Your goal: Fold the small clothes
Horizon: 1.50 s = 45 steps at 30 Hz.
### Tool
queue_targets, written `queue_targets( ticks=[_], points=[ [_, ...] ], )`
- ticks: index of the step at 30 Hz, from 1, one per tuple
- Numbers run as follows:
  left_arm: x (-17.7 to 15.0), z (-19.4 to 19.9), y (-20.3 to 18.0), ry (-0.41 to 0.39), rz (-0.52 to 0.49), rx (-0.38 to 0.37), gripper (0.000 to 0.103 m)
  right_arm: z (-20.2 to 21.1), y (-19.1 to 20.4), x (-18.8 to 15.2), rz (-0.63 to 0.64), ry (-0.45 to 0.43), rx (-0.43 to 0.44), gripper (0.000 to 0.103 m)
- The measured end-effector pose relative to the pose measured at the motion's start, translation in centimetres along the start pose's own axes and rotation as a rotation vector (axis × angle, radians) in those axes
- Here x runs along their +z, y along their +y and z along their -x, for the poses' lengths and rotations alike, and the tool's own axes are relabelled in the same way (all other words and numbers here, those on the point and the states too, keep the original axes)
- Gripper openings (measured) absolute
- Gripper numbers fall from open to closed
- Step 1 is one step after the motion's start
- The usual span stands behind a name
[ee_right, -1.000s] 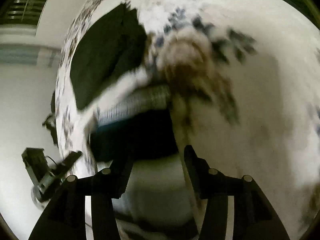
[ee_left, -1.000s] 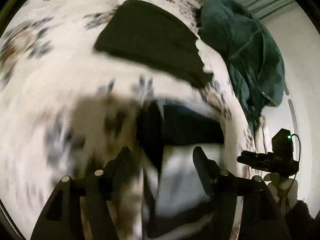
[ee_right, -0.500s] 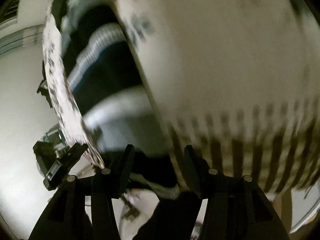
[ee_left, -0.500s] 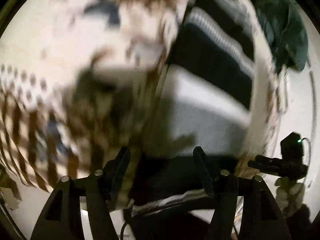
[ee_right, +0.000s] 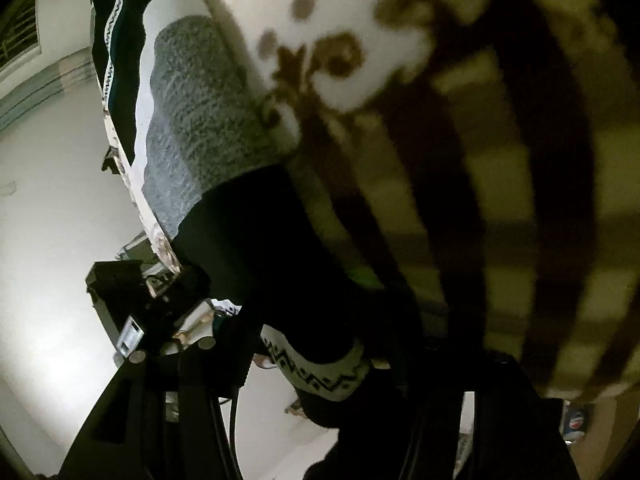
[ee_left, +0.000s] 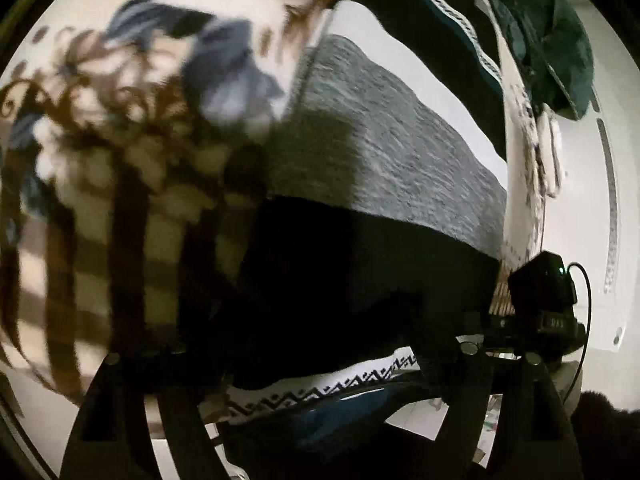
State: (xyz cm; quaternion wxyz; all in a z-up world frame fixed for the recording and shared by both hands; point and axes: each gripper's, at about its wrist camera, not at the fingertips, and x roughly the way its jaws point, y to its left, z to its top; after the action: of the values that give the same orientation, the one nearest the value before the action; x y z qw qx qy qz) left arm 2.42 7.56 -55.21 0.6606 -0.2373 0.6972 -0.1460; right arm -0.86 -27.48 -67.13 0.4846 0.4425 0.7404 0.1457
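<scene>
My left gripper (ee_left: 320, 364) sits at 6 o'clock w/ fingers spread apart, over the sweater's (ee_left: 384, 168) black band; can't tell if it's pinching cloth. Right gripper (ee_right: 320, 360) same story, too dark to tell its state, zigzag hem (ee_right: 320, 376) btwn its fingers. Sweater runs up toward 12 o'clock: black, grey, white, dark bands. It lies on a patterned bedspread (ee_left: 120, 160). At 1 o'clock in left view, a green garment (ee_left: 548, 32).

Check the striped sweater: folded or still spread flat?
Spread. The striped sweater lies flat along the bedspread, grey, white and black bands all showing, patterned hem hanging over the edge.
</scene>
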Motion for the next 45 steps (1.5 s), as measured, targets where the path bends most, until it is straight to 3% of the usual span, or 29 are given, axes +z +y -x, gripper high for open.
queue_targets(
  ticks=[1, 2, 3, 4, 5, 7, 14, 18, 20, 23, 25, 29, 34, 35, 37, 38, 39, 40, 41, 43, 45],
  points=[
    [-0.1, 0.0, -0.1, 0.001, -0.001, -0.013, 0.076, -0.3, 0.1, 0.0, 0.002, 0.002, 0.022, 0.059],
    [-0.1, 0.1, -0.4, 0.001, -0.009, -0.032, 0.066, -0.5, 0.2, 0.0, 0.005, 0.0, 0.042, 0.058],
    [-0.1, -0.1, -0.5, -0.002, -0.016, -0.023, 0.034, -0.9, 0.1, -0.2, 0.01, 0.012, 0.064, 0.046],
    [-0.4, 0.0, -0.5, 0.003, -0.023, -0.026, 0.018, -1.4, 0.2, -0.3, 0.013, 0.027, 0.075, 0.03],
    [-0.6, 0.4, -0.3, 0.0, -0.008, -0.057, 0.01, -1.8, 0.3, -0.4, 0.014, 0.029, 0.087, 0.024],
    [-0.9, 1.1, -0.2, -0.011, 0.018, -0.078, 0.01, -2.1, 0.4, -0.7, 0.008, 0.019, 0.112, 0.012],
    [-0.4, 6.3, -1.6, -0.072, 0.141, -0.257, 0.009, 0.5, 3.2, -2.5, 0.033, -0.026, 0.185, 0.01],
    [2.7, 10.0, -4.9, -0.149, 0.128, -0.339, 0.009, 4.7, 8.1, -2.5, 0.13, -0.092, 0.223, 0.01],
    [6.1, 11.5, -7.3, -0.2, 0.093, -0.366, 0.009, 7.6, 10.0, -1.7, 0.163, -0.129, 0.241, 0.01],
    [12.3, 12.5, -9.9, -0.265, 0.049, -0.398, 0.009, 11.0, 14.6, 1.2, 0.222, -0.203, 0.259, 0.01],
    [15.8, 13.4, -9.2, -0.291, 0.033, -0.41, 0.009, 12.9, 17.7, 4.2, 0.256, -0.261, 0.264, 0.01],
    [26.0, 11.5, -10.1, -0.319, 0.022, -0.406, 0.01, 16.2, 22.0, 12.1, 0.277, -0.354, 0.265, 0.01],
    [35.9, 7.8, -9.4, -0.259, 0.045, -0.412, 0.01, 18.9, 25.4, 23.5, 0.23, -0.433, 0.234, 0.01],
    [38.3, 6.6, -8.9, -0.217, 0.072, -0.404, 0.012, 19.0, 26.0, 25.7, 0.22, -0.439, 0.224, 0.01],
    [40.1, 5.9, -8.0, -0.181, 0.127, -0.433, 0.031, 18.7, 26.7, 30.0, 0.183, -0.431, 0.225, 0.012],
    [41.0, 5.7, -7.4, -0.177, 0.163, -0.477, 0.053, 18.6, 26.9, 31.6, 0.162, -0.424, 0.246, 0.015],
    [41.4, 5.8, -6.9, -0.182, 0.19, -0.518, 0.067, 18.5, 26.7, 33.6, 0.119, -0.411, 0.277, 0.018],
    [41.7, 5.9, -6.3, -0.195, 0.227, -0.581, 0.067, 18.5, 26.5, 34.5, 0.099, -0.401, 0.295, 0.027],
    [41.5, 5.9, -5.9, -0.199, 0.252, -0.613, 0.067, 18.6, 26.6, 35.3, 0.089, -0.4, 0.316, 0.033],
    [41.6, 5.7, -5.2, -0.217, 0.299, -0.656, 0.068, 18.8, 26.8, 35.5, 0.105, -0.415, 0.355, 0.056],
    [41.1, 5.1, -4.0, -0.231, 0.351, -0.703, 0.068, 19.0, 26.8, 35.1, 0.106, -0.421, 0.416, 0.06]
  ],
)
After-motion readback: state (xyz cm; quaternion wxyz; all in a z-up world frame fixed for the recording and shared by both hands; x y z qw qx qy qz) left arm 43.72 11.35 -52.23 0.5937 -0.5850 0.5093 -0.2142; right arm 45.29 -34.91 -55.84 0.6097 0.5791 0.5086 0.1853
